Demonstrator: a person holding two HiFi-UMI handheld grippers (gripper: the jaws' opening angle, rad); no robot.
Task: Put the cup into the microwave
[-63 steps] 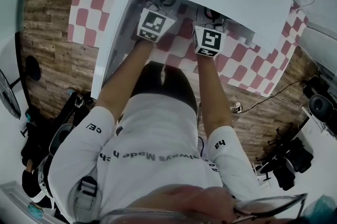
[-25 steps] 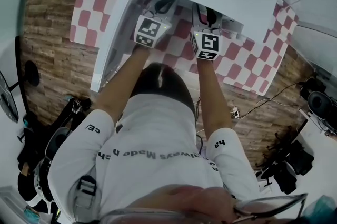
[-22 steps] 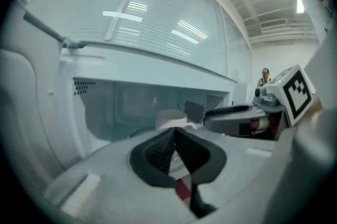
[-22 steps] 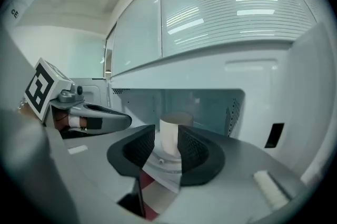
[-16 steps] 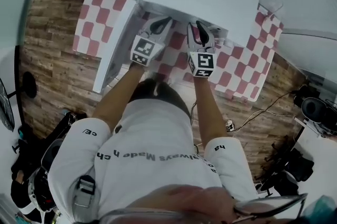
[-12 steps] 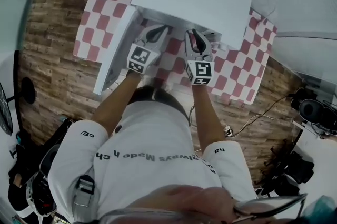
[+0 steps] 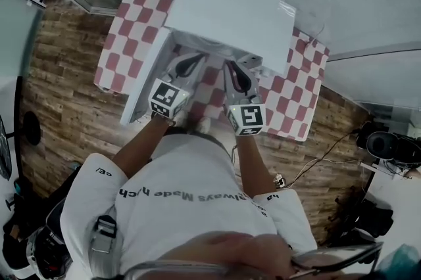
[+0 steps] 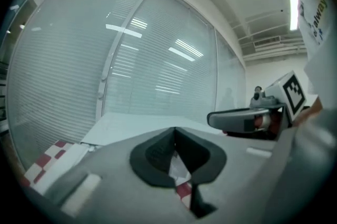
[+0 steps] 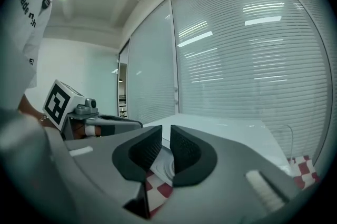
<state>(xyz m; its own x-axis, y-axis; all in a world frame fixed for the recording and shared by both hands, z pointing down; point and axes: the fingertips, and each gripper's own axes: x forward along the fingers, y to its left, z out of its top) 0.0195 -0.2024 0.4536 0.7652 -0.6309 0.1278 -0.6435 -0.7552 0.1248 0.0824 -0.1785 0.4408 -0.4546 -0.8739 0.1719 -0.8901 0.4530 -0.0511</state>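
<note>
Left tool [image 8: 175,132]: pads meet at the tips, nothing between them. Right tool [image 9: 166,136]: narrow. Its jaws have just been closing, a thin slit remains, and nothing is in it. Both tools point nearly level and are held side by side, close together but apart, in front of the microwave [image 7: 230,9].

The cup shows in no view. Judged from the empty tools and the open appliance, it probably stands inside the cavity, ahead of and below both tools and hidden under the microwave's white top. This is not confirmed.

The microwave door [image 7: 141,85] stands open on the left. Its long edge runs from the appliance towards the person, just outside the left tool. The left tool is clearly the nearer. If the door is to be shut, it has to swing across the space that both tools now occupy, so they stand in its way.

The surface [image 7: 131,29] carries a red and white checked cloth, with nothing loose visible in front of the opening. Wooden floor [image 7: 59,94] lies around it.
</note>
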